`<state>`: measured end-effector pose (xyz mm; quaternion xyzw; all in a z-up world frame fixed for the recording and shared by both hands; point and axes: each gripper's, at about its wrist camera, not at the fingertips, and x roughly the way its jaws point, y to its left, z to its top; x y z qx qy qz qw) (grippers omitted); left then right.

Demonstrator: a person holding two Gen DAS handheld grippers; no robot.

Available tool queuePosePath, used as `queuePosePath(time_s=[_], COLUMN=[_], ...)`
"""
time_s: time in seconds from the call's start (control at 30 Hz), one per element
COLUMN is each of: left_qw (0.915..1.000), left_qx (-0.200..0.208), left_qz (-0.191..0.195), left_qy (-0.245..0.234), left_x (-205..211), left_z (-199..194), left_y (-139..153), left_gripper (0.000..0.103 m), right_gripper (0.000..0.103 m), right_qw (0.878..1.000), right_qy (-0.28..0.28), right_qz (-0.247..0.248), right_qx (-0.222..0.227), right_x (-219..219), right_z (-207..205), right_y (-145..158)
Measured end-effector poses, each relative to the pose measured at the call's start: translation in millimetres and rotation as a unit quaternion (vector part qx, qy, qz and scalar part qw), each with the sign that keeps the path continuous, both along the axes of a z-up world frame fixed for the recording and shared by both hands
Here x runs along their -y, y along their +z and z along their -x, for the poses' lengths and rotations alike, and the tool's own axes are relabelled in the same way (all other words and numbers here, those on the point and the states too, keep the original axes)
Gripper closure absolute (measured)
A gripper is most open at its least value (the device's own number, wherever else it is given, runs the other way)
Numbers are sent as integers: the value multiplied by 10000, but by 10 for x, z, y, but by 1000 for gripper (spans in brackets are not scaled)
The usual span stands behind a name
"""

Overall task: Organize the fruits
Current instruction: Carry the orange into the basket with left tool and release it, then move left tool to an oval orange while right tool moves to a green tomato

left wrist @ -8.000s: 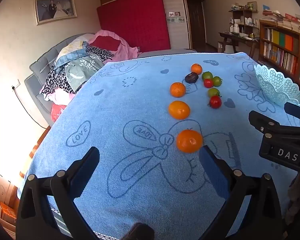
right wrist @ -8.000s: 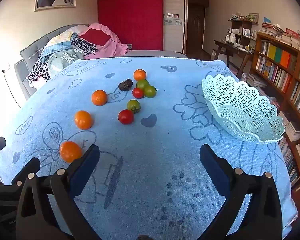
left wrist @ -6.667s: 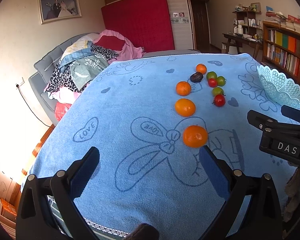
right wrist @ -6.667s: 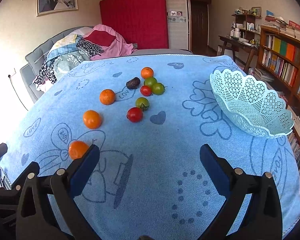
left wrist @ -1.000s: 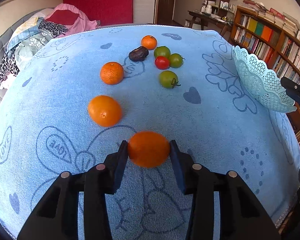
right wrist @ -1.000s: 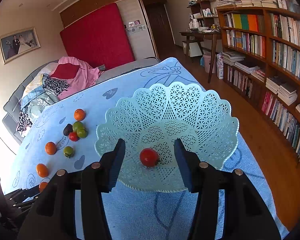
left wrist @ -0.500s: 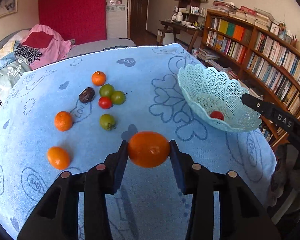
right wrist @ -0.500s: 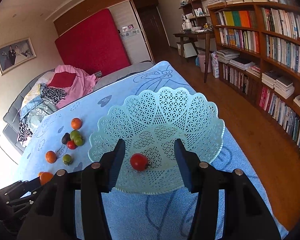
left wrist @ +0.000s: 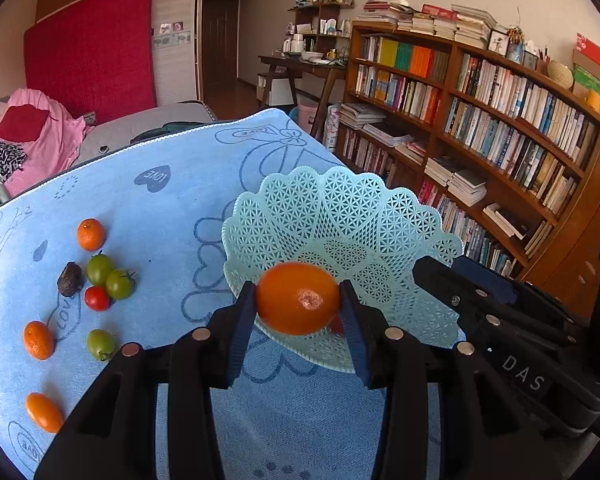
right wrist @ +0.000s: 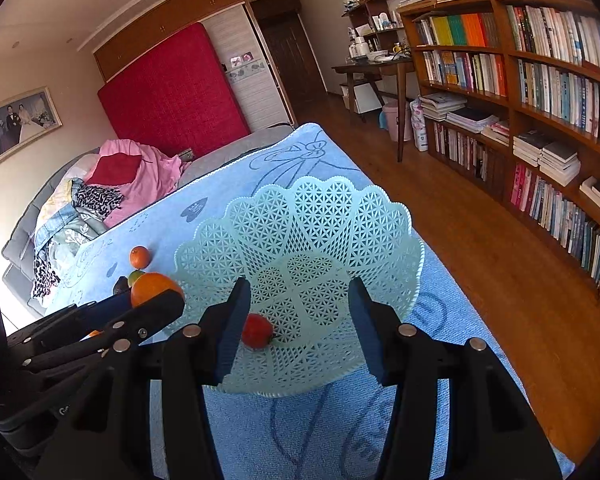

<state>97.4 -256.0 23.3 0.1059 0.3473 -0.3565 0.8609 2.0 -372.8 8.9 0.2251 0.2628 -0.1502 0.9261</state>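
My left gripper [left wrist: 298,300] is shut on an orange [left wrist: 297,298] and holds it over the near left rim of the pale green lattice basket [left wrist: 340,216]. The held orange also shows in the right wrist view [right wrist: 154,286]. My right gripper [right wrist: 298,312] is open and empty above the basket [right wrist: 320,216]. A red tomato [right wrist: 257,336] lies in the basket beside my right gripper's left finger. Three oranges [left wrist: 91,234], several tomatoes [left wrist: 99,269] and a dark fruit [left wrist: 70,278] lie on the blue cloth [left wrist: 172,208].
The table's right edge drops to a wooden floor [right wrist: 480,248]. Bookshelves [right wrist: 540,80] line the right wall. A bed with piled clothes [right wrist: 100,192] stands beyond the table's far left. The right gripper's body [left wrist: 520,340] shows at the right of the left wrist view.
My left gripper has carried the orange to the right, from over the cloth to over the basket's rim. My right gripper has stayed open over the basket, and the tomato still lies inside.
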Motion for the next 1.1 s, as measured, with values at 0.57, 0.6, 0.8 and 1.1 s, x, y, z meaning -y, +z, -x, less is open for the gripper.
queuePosePath(time_s=[0.57,0.6,0.8,1.1], left_qw=[9993,9990,9969,9927], left_qx=[201,251,361,399], left_qz=[-23,-65,-165,-173], left_qy=[305,358,680,1129], left_x=[-229,-239,-402,-755], left_z=[4,9,22,6], left_y=[-35,-34,-54,-15], left_gripper=[28,25,24,22], right_gripper=[43,43,43,42], right_qw=[9999,9999,9998,9993], right_qy=[7,13,-48,-54], right_qz=[83,88,207,364], right_qx=[-62,-64,-60,-45], right_x=[-54,-60,-93,-148], right_z=[-68,-66,-58,-47], right_y=[-60,-62,-38,9])
